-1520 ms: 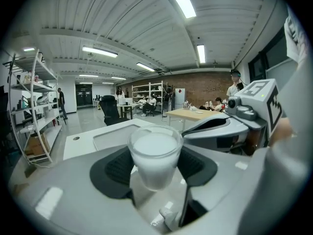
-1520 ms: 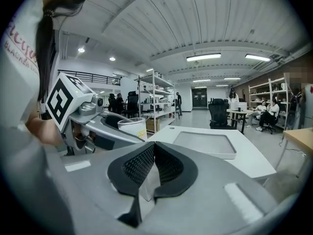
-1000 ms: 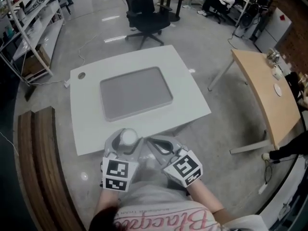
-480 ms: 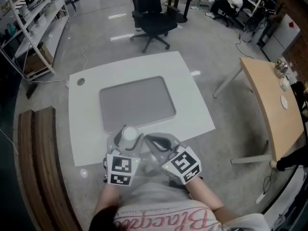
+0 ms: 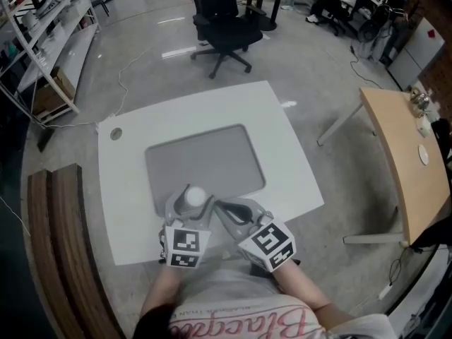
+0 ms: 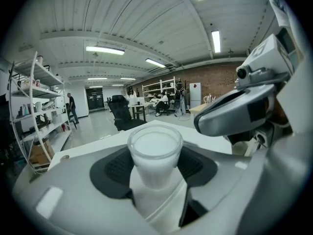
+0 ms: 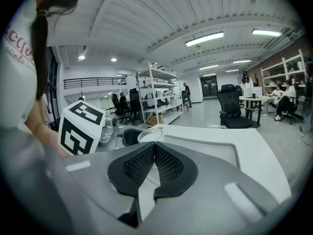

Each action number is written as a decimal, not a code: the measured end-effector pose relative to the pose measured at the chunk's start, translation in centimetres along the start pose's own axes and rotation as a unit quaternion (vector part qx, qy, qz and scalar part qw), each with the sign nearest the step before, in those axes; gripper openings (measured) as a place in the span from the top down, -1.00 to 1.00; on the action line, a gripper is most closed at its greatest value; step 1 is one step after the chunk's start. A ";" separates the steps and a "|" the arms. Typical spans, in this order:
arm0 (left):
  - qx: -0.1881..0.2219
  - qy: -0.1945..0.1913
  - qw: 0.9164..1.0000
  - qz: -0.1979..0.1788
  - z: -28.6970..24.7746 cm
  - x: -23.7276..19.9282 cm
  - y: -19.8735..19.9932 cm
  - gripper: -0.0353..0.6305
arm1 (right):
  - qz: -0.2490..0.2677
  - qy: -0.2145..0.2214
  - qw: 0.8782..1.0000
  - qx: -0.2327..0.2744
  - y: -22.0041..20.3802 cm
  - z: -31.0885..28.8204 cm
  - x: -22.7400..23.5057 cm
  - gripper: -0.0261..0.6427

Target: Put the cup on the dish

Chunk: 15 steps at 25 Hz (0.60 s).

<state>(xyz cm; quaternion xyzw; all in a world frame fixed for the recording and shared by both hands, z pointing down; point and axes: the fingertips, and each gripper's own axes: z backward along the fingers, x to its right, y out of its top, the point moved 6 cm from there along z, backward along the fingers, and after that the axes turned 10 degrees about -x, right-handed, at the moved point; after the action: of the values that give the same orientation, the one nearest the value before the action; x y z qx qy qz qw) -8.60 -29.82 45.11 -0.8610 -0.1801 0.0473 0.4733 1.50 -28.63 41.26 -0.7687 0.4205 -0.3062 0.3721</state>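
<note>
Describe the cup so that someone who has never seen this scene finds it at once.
Start at the white table with the grey rectangular dish in its middle, then come to the dish's near edge, where two grippers sit side by side. The cup is the small white round-rimmed one clamped in the left gripper; the right gripper beside it is shut on nothing.

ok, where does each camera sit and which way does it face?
Head view: on the person's head, facing steeply down at the white table and grey tray; shows left gripper, right gripper, shirt.
Left gripper view: rides the left gripper, looks along its jaws across the table; the jaws clamp the cup.
Right gripper view: rides the right gripper, looks along its shut jaws across the table; hair at left.
Shared: both gripper views show the cup.
</note>
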 end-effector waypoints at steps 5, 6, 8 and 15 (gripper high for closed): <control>-0.006 -0.002 1.000 -0.018 -3.2 -1.0 -0.1 0.11 | -0.018 -0.004 1.000 -0.013 0.0 -1.2 1.6 0.93; -0.009 -0.005 1.000 -0.018 -3.9 -1.1 -0.3 0.11 | -0.026 -0.007 0.999 -0.020 -0.2 -1.5 2.0 0.92; -0.015 -0.015 1.000 -0.016 -5.3 -1.1 -0.9 0.11 | -0.041 -0.012 0.999 -0.033 -0.6 -2.0 2.8 0.93; -0.031 -0.032 0.999 -0.018 -7.8 -1.9 -1.7 0.11 | -0.052 -0.011 0.997 -0.062 -1.4 -3.5 3.9 0.92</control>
<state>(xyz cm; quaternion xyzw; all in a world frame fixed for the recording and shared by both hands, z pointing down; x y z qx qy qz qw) -8.85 -35.87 50.59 -0.8701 -0.2118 0.0607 0.4408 1.14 -32.63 44.96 -0.8143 0.3942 -0.2900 0.3122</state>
